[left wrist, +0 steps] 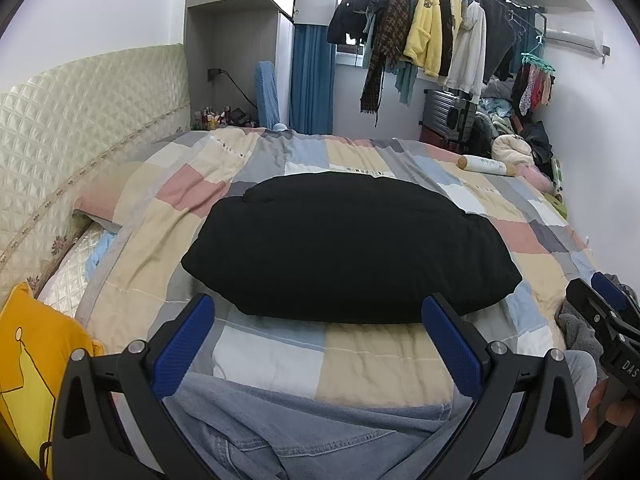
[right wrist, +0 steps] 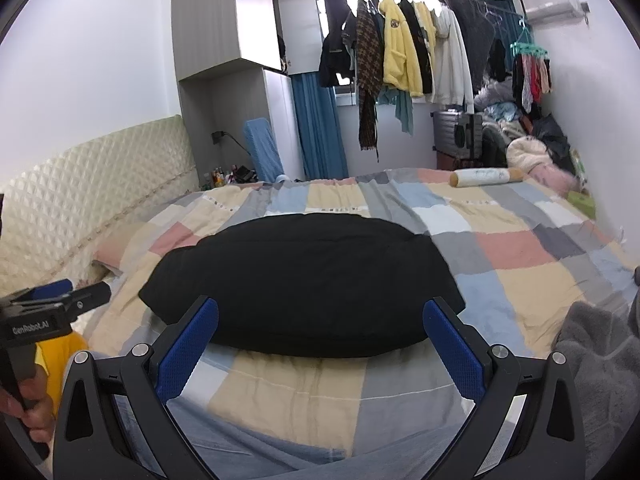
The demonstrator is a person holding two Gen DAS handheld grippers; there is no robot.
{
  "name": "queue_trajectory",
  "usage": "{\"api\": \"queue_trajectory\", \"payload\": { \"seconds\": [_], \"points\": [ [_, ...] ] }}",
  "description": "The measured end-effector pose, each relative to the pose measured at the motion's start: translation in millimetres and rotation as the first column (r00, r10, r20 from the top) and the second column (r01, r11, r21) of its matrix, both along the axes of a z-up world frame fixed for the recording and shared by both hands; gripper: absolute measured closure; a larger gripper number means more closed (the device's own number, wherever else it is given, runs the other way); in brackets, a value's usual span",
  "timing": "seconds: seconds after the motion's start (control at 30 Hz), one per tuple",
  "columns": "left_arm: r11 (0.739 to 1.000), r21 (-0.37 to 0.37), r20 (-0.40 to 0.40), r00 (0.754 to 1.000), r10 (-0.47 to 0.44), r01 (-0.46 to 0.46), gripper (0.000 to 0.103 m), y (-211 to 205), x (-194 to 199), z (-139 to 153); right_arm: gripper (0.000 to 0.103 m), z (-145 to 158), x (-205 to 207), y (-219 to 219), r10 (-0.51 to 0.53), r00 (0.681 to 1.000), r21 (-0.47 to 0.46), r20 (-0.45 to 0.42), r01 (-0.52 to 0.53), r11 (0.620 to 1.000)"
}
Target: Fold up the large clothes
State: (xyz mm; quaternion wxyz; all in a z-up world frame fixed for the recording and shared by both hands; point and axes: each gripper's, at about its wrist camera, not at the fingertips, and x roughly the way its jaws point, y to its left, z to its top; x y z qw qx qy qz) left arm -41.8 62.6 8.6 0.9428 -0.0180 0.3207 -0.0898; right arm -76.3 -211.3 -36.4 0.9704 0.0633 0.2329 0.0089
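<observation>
Black, padded fabric makes up the folded garment (left wrist: 344, 244), which lies in the centre of both frames on the patchwork quilt (left wrist: 368, 364) covering the bed. It appears already folded into a compact, rounded bundle; which garment it is cannot be told. The left hand-held gripper (left wrist: 318, 348) sits at the lower centre of its own view, jaws spread wide, holding nothing, its tips just short of the bundle's near edge. The right hand-held gripper (right wrist: 320, 350) is in the same condition: jaws apart, empty, just short of the same edge. Denim fabric (left wrist: 304, 436) occupies the bottom of the left view, beneath the fingers. A grey garment (right wrist: 600, 364) lies at the lower right of the right view.

Risks, as judged: the padding looks springy, so the bundle may unfold if left unpressed. A pinch on the top layer alone would peel the fold open. A low approach could catch the quilt with the garment and drag both.
</observation>
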Motion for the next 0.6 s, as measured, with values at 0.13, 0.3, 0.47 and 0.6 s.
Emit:
{"api": "queue_trajectory", "payload": {
  "seconds": [0.13, 0.3, 0.47, 0.6],
  "points": [
    [1.000, 0.001, -0.001, 1.000, -0.003, 0.003, 0.000, -0.6, -0.1, -1.1, 0.000, 0.6, 0.7, -0.2, -0.008, 1.000, 0.001, -0.003, 0.008, 1.000],
    [1.000, 0.004, -0.003, 1.000, -0.002, 0.002, 0.000, -1.2, -0.7, -1.0, 0.000, 1.5, -1.7, 1.5, -0.013, 1.000, -0.007, 0.009, 0.013, 1.000],
    [1.000, 0.006, 0.001, 1.000, -0.011, 0.011, 0.000, -3.4, -3.3, -2.1, 0.000, -1.0, -4.6, 1.6, -0.015, 1.000, 0.005, 0.004, 0.015, 1.000],
    [1.000, -0.003, 0.007, 1.000, -0.022, 0.022, 0.000, -2.5, -6.8, -2.9, 0.000, 0.0, -6.1, -0.1, -0.035, 0.999, 0.006, 0.009, 0.035, 0.999]
  ]
}}
